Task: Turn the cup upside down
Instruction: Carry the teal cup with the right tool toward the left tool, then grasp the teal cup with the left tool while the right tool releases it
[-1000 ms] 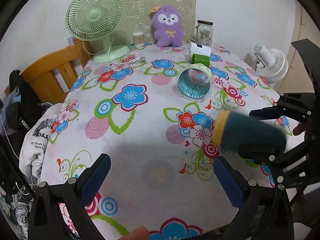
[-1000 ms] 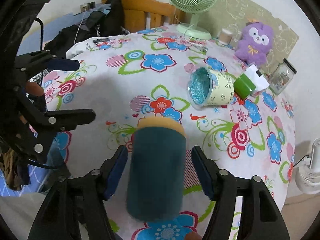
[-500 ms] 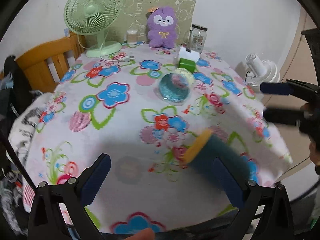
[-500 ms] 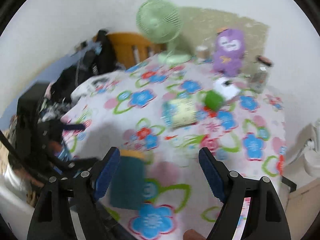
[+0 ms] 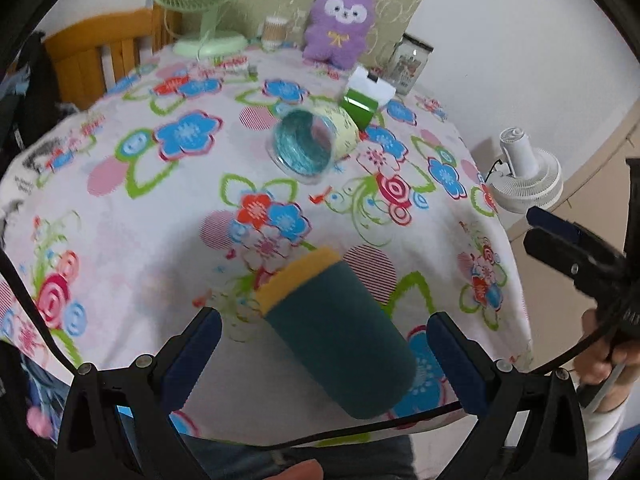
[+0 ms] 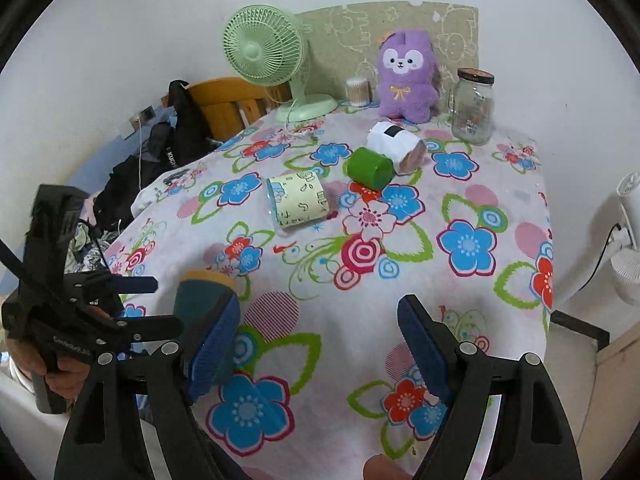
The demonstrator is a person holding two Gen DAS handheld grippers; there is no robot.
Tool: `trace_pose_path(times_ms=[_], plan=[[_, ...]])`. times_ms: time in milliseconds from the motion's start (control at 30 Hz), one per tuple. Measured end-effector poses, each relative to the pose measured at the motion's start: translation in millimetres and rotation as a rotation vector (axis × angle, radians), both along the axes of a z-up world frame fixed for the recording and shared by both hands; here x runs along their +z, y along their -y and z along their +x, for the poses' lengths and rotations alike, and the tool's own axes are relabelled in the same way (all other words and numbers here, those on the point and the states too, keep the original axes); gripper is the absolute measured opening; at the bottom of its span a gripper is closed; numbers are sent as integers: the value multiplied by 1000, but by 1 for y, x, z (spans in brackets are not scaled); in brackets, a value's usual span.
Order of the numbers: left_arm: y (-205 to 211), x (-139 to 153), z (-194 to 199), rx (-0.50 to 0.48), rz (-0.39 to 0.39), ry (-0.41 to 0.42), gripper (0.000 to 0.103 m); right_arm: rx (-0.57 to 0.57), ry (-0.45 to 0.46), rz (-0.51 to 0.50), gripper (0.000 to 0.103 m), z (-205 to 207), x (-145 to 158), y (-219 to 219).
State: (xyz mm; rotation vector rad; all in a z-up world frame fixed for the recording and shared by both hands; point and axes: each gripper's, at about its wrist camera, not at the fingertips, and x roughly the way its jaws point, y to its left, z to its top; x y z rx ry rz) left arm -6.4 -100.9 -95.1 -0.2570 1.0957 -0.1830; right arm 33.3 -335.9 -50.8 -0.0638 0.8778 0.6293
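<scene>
A dark teal cup with a yellow band (image 5: 336,336) stands on the flowered tablecloth near the front edge, yellow end on the cloth. It sits between the open fingers of my left gripper (image 5: 324,356) without being touched. In the right wrist view the cup (image 6: 204,300) is partly hidden behind my right gripper's left finger. My right gripper (image 6: 320,348) is open and empty, off to the cup's right. The left gripper (image 6: 136,300) shows open at the far left there.
A pale yellow cup with a blue inside (image 6: 298,200) lies on its side mid-table. A green cup (image 6: 368,168), a white roll (image 6: 394,144), a glass jar (image 6: 472,108), a purple plush (image 6: 406,76) and a green fan (image 6: 264,48) stand behind. A white fan (image 5: 528,176) stands on the floor at the right.
My right gripper has opened, let go of the teal cup and drawn back to the right. The cup now stands on the cloth. My left gripper has moved around it.
</scene>
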Motion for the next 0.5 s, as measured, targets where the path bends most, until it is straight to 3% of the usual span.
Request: trace_pose_path(times_ms=[100, 500], plan=[[9, -7, 7, 3, -5, -36, 103, 40, -9, 17, 83, -5, -3, 9], [20, -32, 18, 172, -21, -173, 103, 120, -16, 0, 83, -30, -19, 37]])
